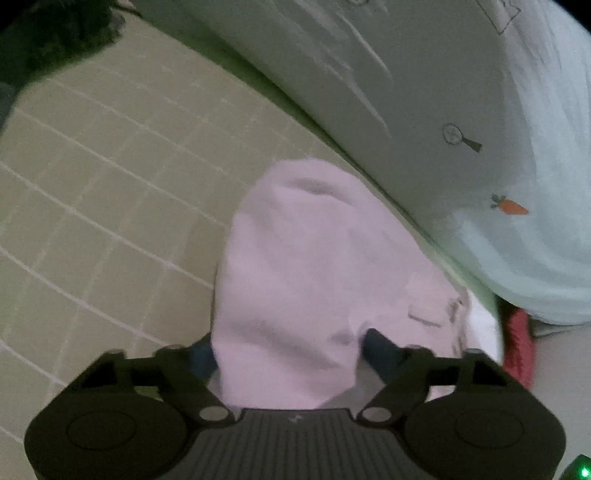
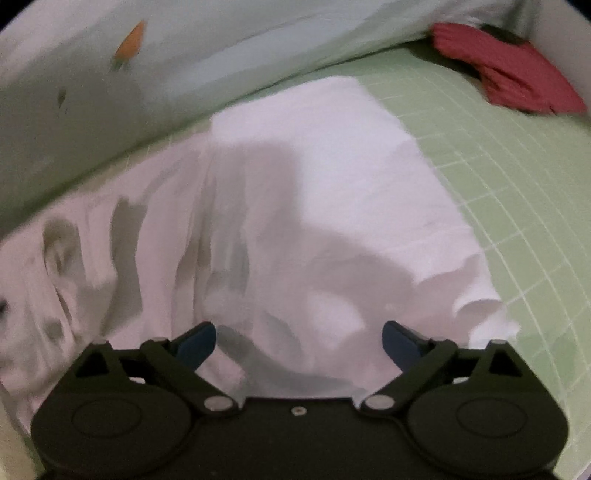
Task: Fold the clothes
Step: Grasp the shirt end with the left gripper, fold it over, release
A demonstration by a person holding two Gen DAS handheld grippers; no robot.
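A white garment lies bunched on a green gridded mat. In the left wrist view its near end runs down between the fingers of my left gripper, which stands open; the cloth hides part of the left fingertip. The right wrist view shows the same white garment spread out and wrinkled, its right edge rumpled on the mat. Just above the cloth hovers my right gripper, open with its blue pads wide apart and only the garment's surface under them.
Pale bedding with a carrot print borders the mat along the far side, also seen as the bedding. A red cloth lies at the mat's far right corner, the same red cloth. A dark object sits far left.
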